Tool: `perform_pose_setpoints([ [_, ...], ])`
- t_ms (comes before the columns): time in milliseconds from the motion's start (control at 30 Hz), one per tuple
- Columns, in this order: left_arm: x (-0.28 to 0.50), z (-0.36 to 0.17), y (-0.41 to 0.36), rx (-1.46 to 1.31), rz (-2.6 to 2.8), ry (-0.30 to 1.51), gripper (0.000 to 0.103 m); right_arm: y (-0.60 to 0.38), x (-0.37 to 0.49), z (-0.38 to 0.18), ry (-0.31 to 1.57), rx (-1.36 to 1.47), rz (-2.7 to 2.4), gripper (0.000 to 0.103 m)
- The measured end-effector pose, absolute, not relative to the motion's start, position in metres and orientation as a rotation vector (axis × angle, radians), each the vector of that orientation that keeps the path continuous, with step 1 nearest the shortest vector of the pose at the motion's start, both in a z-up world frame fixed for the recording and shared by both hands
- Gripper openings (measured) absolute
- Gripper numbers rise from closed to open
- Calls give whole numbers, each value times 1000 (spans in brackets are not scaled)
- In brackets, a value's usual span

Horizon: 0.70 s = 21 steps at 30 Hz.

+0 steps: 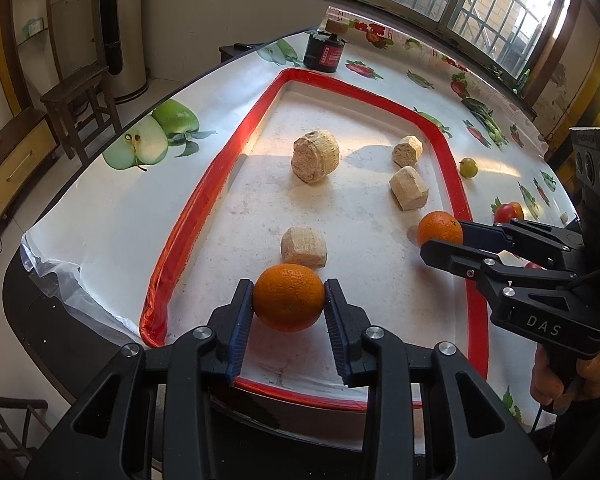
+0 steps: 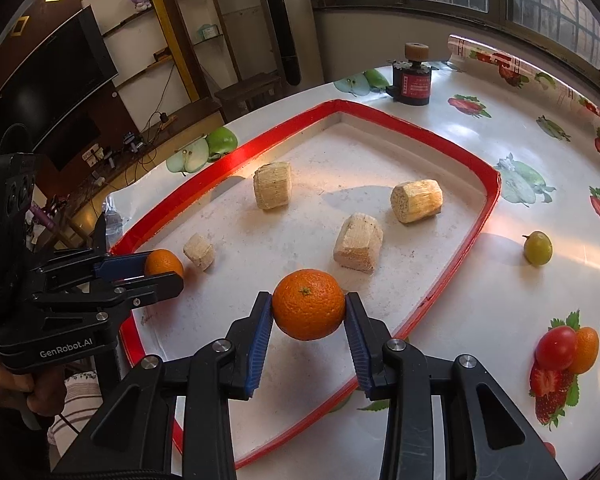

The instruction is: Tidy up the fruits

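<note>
My left gripper (image 1: 289,300) is shut on an orange (image 1: 288,297) just above the near left part of the red-rimmed white tray (image 1: 188,216). My right gripper (image 2: 308,308) is shut on a second orange (image 2: 308,304) over the tray's near right side; it shows in the left wrist view (image 1: 440,234) too. The left gripper and its orange (image 2: 163,263) appear at the left of the right wrist view. A small green fruit (image 2: 537,248) lies on the tablecloth right of the tray. A red tomato (image 2: 556,347) and a small orange fruit (image 2: 588,350) lie near the table's right edge.
Several tan wooden chunks (image 1: 315,156) (image 2: 358,243) lie scattered inside the tray. A black and red jar (image 2: 412,84) stands beyond the tray's far corner. The tablecloth (image 1: 228,92) has printed fruit pictures. A wooden stool (image 1: 80,108) stands left of the table.
</note>
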<state>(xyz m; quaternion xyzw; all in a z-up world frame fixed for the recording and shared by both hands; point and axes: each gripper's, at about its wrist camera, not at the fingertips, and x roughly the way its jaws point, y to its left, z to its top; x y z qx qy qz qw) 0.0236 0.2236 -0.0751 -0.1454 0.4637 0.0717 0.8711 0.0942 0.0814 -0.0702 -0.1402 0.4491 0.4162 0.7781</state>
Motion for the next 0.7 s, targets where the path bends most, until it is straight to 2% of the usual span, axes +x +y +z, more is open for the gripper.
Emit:
perform_pose_setpoints([
  [267, 27, -77, 221, -289, 163, 985, 36, 85, 100, -82, 993, -316, 890, 38],
  [367, 28, -75, 218, -262, 185, 991, 52, 84, 99, -80, 993, -313, 891, 40],
  [433, 28, -73, 218, -261, 199, 991, 66, 82, 97, -76, 981, -307, 890, 49],
  [467, 27, -73, 219, -264, 205, 990, 68, 80, 97, -73, 974, -305, 888, 51],
  [500, 27, -73, 220, -269, 211, 990, 68, 78, 96, -71, 966, -305, 884, 54],
  [700, 23, -67, 222, -274, 221, 979, 68, 62, 94, -56, 938, -276, 868, 54],
])
